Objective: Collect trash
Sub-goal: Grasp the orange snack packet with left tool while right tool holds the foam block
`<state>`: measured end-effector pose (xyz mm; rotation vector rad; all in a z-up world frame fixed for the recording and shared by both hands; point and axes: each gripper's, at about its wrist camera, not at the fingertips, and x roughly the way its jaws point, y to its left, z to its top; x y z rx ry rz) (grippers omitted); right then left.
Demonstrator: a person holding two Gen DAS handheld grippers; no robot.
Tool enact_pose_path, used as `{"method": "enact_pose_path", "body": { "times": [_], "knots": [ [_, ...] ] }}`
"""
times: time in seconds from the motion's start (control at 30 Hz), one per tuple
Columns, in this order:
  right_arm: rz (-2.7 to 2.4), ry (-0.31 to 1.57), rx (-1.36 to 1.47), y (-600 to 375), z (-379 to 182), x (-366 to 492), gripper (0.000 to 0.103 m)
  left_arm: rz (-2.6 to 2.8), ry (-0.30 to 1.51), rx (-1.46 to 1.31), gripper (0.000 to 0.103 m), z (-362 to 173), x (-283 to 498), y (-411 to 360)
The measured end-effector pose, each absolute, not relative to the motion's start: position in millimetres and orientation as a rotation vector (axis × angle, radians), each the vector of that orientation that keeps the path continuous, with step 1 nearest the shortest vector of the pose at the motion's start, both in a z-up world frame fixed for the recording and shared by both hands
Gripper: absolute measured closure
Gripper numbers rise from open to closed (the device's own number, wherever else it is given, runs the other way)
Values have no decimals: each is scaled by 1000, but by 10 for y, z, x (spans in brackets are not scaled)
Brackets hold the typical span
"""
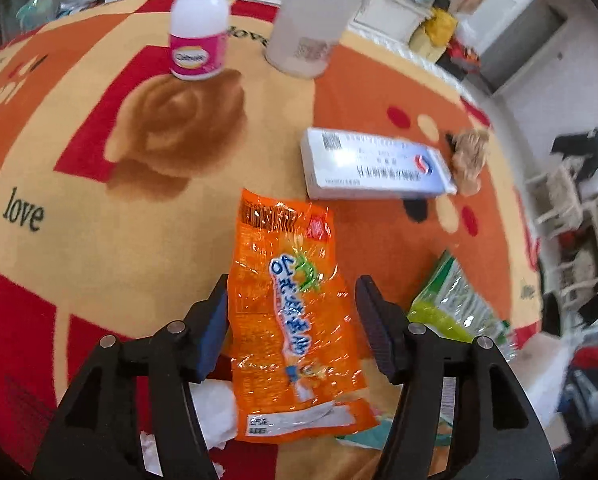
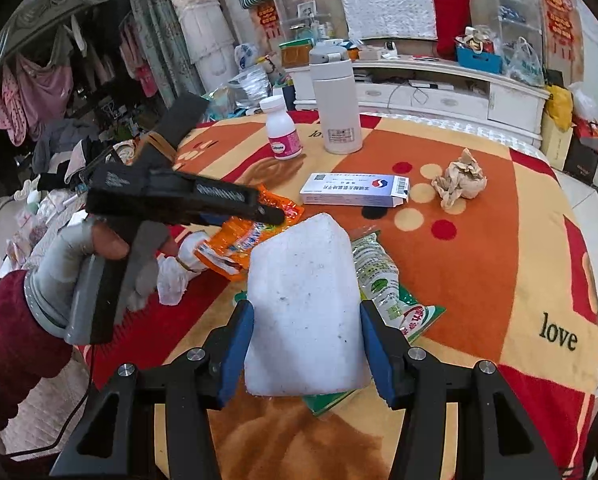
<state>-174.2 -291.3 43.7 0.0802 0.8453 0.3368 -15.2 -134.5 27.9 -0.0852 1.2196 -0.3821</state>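
An orange snack wrapper [image 1: 291,320] lies flat on the patterned cloth, between the fingers of my left gripper [image 1: 293,284]. That gripper is open and its pads stand just clear of the wrapper's edges. My right gripper [image 2: 305,308] is shut on a white foam block [image 2: 303,312], held upright above the table. In the right wrist view a gloved hand holds the left gripper [image 2: 277,216] over the orange wrapper [image 2: 239,240]. A green wrapper [image 2: 379,276] lies behind the block. Crumpled white tissue [image 1: 215,412] sits under the left gripper's near side.
A blue-and-white medicine box [image 2: 355,189] and a crumpled brown paper ball [image 2: 459,182] lie mid-table. A pink-labelled pill bottle [image 2: 283,132] and a tall white flask [image 2: 337,108] stand at the far side. The table edge [image 2: 579,216] runs along the right.
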Motion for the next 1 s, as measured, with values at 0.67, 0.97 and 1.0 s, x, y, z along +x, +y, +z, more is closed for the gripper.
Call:
{"method": "enact_pose_path", "body": {
  "times": [0.67,0.97,1.0],
  "knots": [
    [336,837,116,-3049,429,-1777,51,-398,1186,-1,52,298,-195,-1316],
    [325,816,125,-3099,503,-1844,51,-435,1118,-103,53,738,-412,-1076],
    [322,814,126,-3113,511,-1858,51,-446,1107,-111,53,802,-454,-1069]
  ]
}}
